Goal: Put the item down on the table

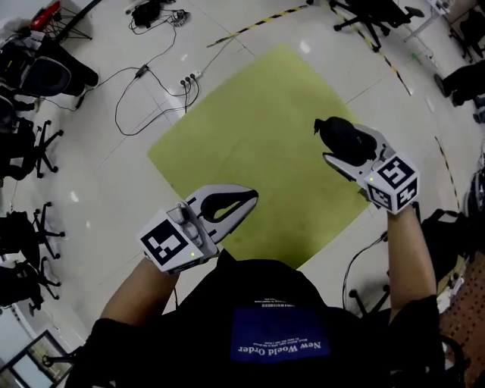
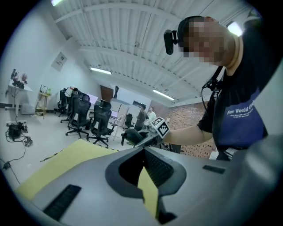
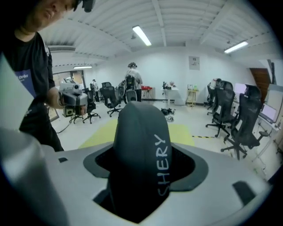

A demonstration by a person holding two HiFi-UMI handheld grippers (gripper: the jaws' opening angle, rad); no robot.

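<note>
A black rounded item (image 1: pixel 342 139) with the white lettering "SHERY" (image 3: pixel 162 164) sits between the jaws of my right gripper (image 1: pixel 339 151), which is shut on it. The item hangs above the right part of the yellow-green table top (image 1: pixel 258 129), clear of the surface. In the right gripper view the item (image 3: pixel 137 132) fills the gap between the grey jaws and hides most of the table. My left gripper (image 1: pixel 248 200) is over the table's near edge, its tips together and nothing in it. Its own view shows a sliver of table (image 2: pixel 148 190) past the jaws.
Office chairs (image 1: pixel 34 148) stand on the floor at the left and at the top right (image 1: pixel 375 15). Cables and a power strip (image 1: pixel 188 78) lie beyond the table's far-left side. Striped tape (image 1: pixel 258 25) marks the floor. Other people (image 3: pixel 131 84) stand far off.
</note>
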